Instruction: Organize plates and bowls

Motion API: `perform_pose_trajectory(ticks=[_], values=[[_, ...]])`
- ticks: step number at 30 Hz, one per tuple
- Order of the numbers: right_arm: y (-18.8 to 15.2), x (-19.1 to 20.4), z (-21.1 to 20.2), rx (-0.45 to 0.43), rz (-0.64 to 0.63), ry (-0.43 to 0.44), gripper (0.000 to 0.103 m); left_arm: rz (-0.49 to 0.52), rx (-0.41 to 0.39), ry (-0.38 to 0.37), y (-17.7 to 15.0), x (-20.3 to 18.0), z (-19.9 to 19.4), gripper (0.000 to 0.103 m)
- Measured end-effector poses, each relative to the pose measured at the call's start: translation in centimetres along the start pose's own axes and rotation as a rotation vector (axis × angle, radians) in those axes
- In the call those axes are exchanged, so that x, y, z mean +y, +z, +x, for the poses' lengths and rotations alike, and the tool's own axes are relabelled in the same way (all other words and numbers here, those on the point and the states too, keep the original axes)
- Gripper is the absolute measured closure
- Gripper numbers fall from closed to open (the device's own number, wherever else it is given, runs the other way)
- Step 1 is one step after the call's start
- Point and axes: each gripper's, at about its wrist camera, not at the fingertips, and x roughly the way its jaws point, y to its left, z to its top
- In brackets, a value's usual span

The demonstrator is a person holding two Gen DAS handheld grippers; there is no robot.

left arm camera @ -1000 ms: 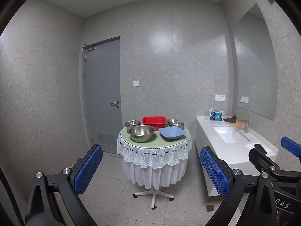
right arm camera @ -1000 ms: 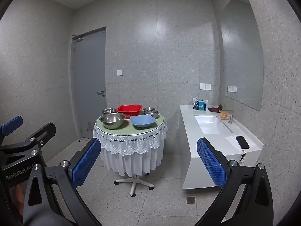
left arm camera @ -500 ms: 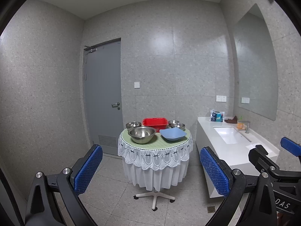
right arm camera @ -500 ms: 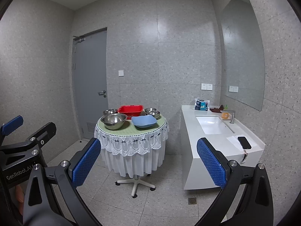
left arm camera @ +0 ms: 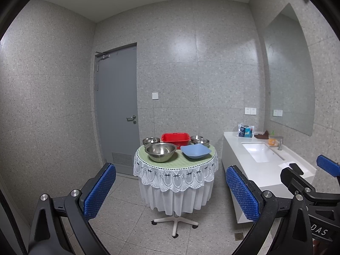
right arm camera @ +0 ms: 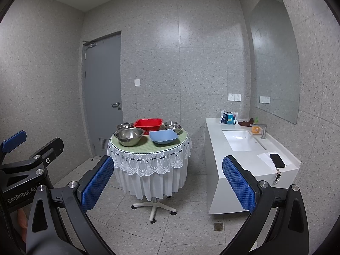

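Observation:
A small round table with a white lace cloth stands a few steps ahead. On it are a large steel bowl, a blue plate, a red basin, a small steel bowl at the back left and two small steel bowls at the back right. The same things show in the right wrist view: steel bowl, blue plate, red basin. My left gripper and right gripper are open, empty and far from the table.
A white vanity counter with a sink runs along the right wall, with a phone on it. A grey door is shut behind the table. The table's star base stands on tiled floor.
Both views have tilted slightly, so the table sits a little lower in frame. Both grippers stay open and empty.

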Motion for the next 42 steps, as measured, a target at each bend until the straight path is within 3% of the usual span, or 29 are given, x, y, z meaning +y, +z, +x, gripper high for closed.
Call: perform_pose_trajectory(ticks=[42], values=[[0.1, -1.7, 2.6, 0.028, 0.016, 0.041, 0.000, 0.014, 0.033, 0.036, 0.5, -2.6, 2.3, 0.001]])
